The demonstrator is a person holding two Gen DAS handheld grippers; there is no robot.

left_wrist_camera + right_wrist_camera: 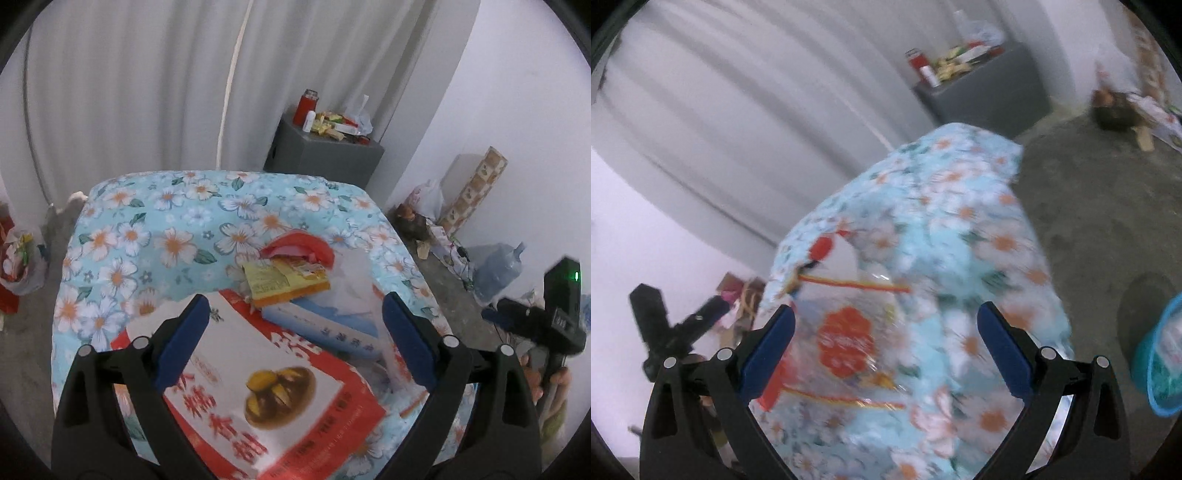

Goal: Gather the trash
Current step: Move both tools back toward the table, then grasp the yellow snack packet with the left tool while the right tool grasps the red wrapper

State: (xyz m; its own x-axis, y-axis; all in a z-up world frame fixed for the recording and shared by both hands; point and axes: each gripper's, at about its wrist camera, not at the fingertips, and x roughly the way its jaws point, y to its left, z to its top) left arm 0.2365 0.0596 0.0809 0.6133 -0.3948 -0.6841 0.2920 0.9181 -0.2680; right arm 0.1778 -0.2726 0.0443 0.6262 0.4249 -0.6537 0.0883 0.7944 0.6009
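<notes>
Left-edge bag (20, 266): at the far left of the left wrist view, a pale plastic bag stands on the floor with crumpled red and yellow wrappers inside.
Floral cloth (147, 236): a light blue cloth with white and orange flowers covers the raised surface at centre frame; the trash lies on its near half.
Left gripper (295, 332): lower centre of the left wrist view, its blue-padded jaws stand wide apart with nothing between them, over the red and white carton.
Red and white carton (258, 387): flat on the cloth in the lower centre, printed with red characters and a picture of brown food.
Yellow packet (284, 284): just above the carton at mid-frame, overlapping a blue and white box (332, 325); a red wrapper (299, 247) sits just behind it.
Grey cabinet (325, 151): upper centre-right, its top holds a red flask (306, 107), a small white bottle, yellow snack packets and a clear bag.
Right gripper (886, 339): lower centre of the right wrist view, jaws spread and empty, above a clear printed bag (846, 343) with red markings lying on the cloth; this view is blurred.
Teal basket (1163, 354): at the right edge of the right wrist view, on the floor, lined with a pale bag; its contents cannot be told.
</notes>
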